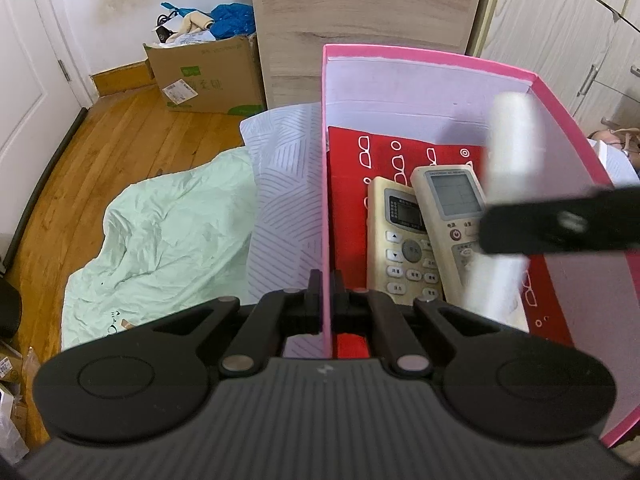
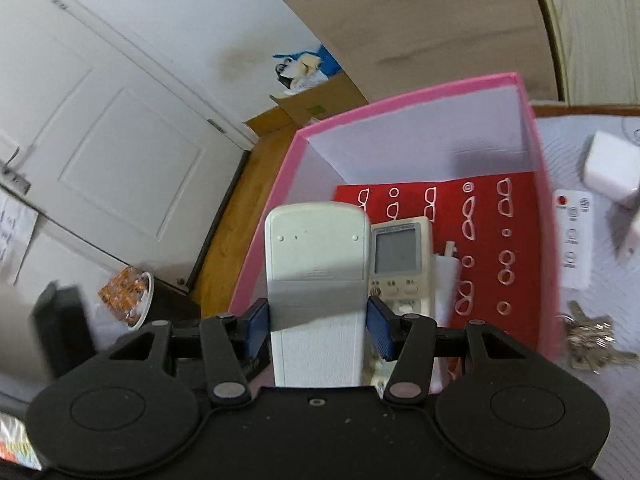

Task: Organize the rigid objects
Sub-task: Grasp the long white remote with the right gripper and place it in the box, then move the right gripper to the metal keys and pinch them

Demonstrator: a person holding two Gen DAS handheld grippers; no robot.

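Left gripper pinching box wall to steady it; right gripper clamping remote above, twelve o'clock, ready for dropping in

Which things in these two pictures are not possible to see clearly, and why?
- Held remote, right wrist view: only its back shows; buttons face away. In the left wrist view it is motion-blurred.
- Yellowed remote: lower end hidden behind the left hand-held gripper.
- Keys: blurred, count unclear.
- White block: blurred near the edge, identity unclear.
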